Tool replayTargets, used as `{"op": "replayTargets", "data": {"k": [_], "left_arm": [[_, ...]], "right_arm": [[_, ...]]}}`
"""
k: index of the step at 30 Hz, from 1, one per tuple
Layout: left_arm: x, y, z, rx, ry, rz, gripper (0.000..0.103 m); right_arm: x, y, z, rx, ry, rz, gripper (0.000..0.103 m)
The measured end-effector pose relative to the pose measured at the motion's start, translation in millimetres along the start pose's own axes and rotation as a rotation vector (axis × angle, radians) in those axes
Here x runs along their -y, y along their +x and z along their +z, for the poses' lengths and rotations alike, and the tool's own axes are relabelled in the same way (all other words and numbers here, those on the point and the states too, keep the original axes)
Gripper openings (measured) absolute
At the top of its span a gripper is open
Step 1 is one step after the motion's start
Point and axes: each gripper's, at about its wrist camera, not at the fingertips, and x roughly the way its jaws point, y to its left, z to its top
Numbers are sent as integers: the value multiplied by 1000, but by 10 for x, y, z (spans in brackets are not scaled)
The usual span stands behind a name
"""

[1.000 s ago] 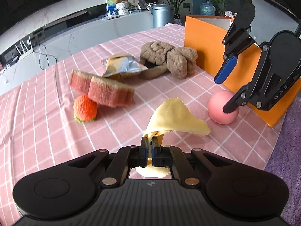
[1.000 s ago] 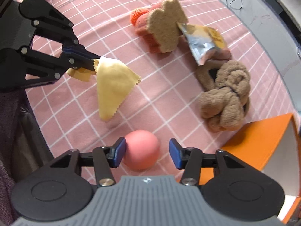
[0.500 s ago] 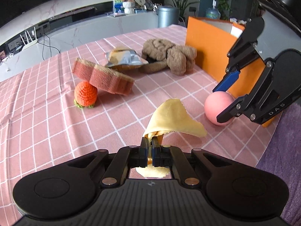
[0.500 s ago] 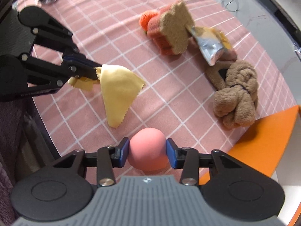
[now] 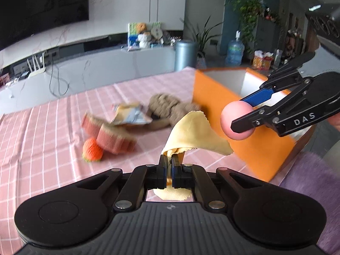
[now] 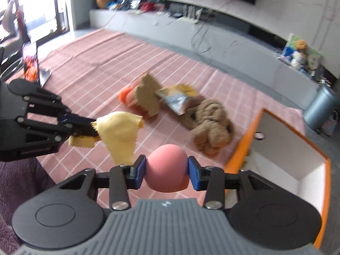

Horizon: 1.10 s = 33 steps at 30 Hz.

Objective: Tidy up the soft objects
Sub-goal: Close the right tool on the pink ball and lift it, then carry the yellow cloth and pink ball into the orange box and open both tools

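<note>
My left gripper [image 5: 169, 159] is shut on a yellow cloth [image 5: 195, 133] and holds it above the pink checked tablecloth [image 5: 42, 144]; the cloth also shows in the right wrist view [image 6: 119, 133]. My right gripper [image 6: 166, 173] is shut on a pink ball [image 6: 166, 174] and holds it in the air beside the open orange box [image 6: 291, 148]. The ball [image 5: 235, 121] and box [image 5: 214, 97] show in the left wrist view too. A brown knotted plush [image 6: 210, 127], a red-brown sponge piece [image 6: 146, 97] and an orange knitted ball [image 5: 92, 149] lie on the table.
A silver snack packet [image 6: 177, 98] lies between the sponge and the plush. A phone on a stand [image 6: 31, 61] sits at the table's far left. A purple fuzzy cover [image 5: 308, 187] lies at the near edge. A grey bin [image 5: 184, 55] stands behind the table.
My right gripper has closed on the pink ball and lifted it off the table toward the orange box. My left gripper has risen with the yellow cloth.
</note>
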Motion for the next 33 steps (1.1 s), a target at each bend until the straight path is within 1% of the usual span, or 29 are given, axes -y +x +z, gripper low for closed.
{"op": "replayTargets", "data": {"k": [7, 11, 14, 18, 23, 28, 33], "left_arm": [[308, -56, 325, 74, 60, -44, 4], [534, 4, 567, 112, 124, -79, 4], [711, 108, 738, 124, 174, -108, 4], [986, 310, 917, 112, 245, -137, 4], [1246, 662, 1074, 72, 318, -160, 4], [1456, 1018, 1187, 36, 402, -163, 4], [1615, 1390, 1268, -7, 485, -150, 4]], "right_arm": [[365, -461, -91, 93, 86, -91, 42], [604, -611, -164, 116, 125, -137, 42], [775, -679, -219, 122, 147, -166, 42], [1011, -686, -323, 117, 178, -197, 42], [1307, -543, -425, 87, 208, -226, 42], [1587, -337, -498, 56, 219, -256, 42], [1772, -92, -551, 10, 181, -289, 43]]}}
